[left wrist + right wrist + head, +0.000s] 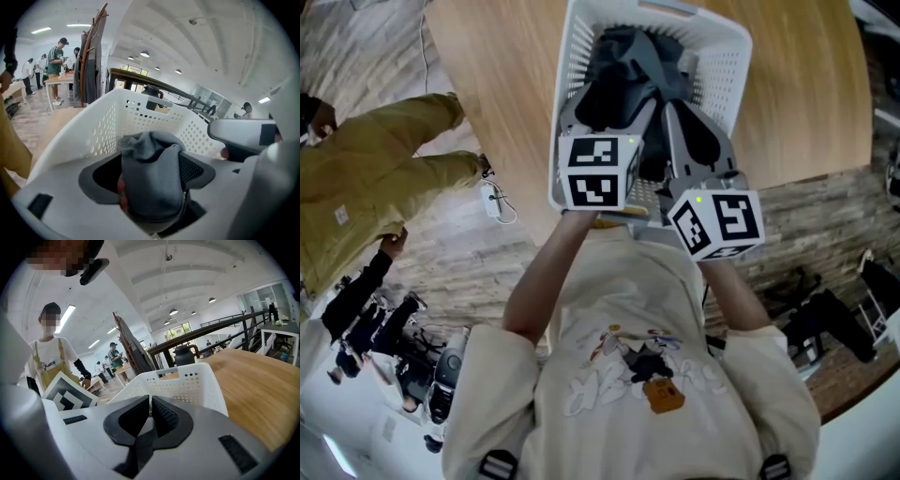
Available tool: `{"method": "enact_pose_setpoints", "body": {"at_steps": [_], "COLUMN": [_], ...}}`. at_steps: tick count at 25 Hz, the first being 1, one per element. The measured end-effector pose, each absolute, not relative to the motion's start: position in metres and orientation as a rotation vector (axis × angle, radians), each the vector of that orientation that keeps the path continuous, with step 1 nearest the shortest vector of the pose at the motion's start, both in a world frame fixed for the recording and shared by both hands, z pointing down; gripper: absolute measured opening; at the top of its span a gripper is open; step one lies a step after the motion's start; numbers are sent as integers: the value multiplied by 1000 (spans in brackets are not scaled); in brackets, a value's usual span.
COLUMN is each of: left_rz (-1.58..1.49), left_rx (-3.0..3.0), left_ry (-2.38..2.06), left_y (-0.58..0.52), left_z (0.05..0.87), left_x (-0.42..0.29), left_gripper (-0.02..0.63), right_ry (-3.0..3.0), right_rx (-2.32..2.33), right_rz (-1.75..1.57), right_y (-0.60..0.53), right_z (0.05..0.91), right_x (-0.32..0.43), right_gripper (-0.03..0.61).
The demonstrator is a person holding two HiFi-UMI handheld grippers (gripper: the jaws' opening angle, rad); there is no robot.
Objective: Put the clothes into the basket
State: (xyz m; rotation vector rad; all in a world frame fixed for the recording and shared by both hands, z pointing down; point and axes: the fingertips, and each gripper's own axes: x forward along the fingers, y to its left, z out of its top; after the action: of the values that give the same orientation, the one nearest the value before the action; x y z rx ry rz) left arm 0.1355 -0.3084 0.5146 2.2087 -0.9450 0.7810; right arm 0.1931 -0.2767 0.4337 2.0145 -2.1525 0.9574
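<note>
A white perforated basket (pixel 572 56) stands on a wooden table (pixel 487 75) with dark grey clothes (pixel 628 42) inside. Both grippers reach over its near rim. In the left gripper view, a bunched grey garment (pixel 152 183) lies between the wide-set jaws of my left gripper (pixel 150 168), just above the basket (pixel 140 108). It touches the right pad, while a gap shows at the left pad. My right gripper (pixel 151 401) has its pads together with nothing between them, and it points at the basket (pixel 187 380) from just in front of it.
A person in a yellow jacket (pixel 375 169) stands left of the table, with dark equipment (pixel 403 347) on the floor nearby. A coat rack (pixel 89 56) rises beyond the basket, and people stand at a far table (pixel 58 77). Bare tabletop (pixel 253 380) runs to the right.
</note>
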Motion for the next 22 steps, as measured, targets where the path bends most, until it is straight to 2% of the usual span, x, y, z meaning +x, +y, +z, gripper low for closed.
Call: {"method": "enact_pose_setpoints", "body": {"at_steps": [19,22], "left_rz": [706,711], "left_rx": [2212,2200], "left_ry": [-967,-987], "left_y": [-295,-294], "left_z": [486,483], "left_x": [121,116], "left_gripper": [311,274], "right_ry": [-2123,-2135], "right_rx": [2079,2093], "right_rz": [913,910], "right_y": [-248,-243], "right_z": [417,412], "right_x": [197,196], "right_gripper": [31,31]}}
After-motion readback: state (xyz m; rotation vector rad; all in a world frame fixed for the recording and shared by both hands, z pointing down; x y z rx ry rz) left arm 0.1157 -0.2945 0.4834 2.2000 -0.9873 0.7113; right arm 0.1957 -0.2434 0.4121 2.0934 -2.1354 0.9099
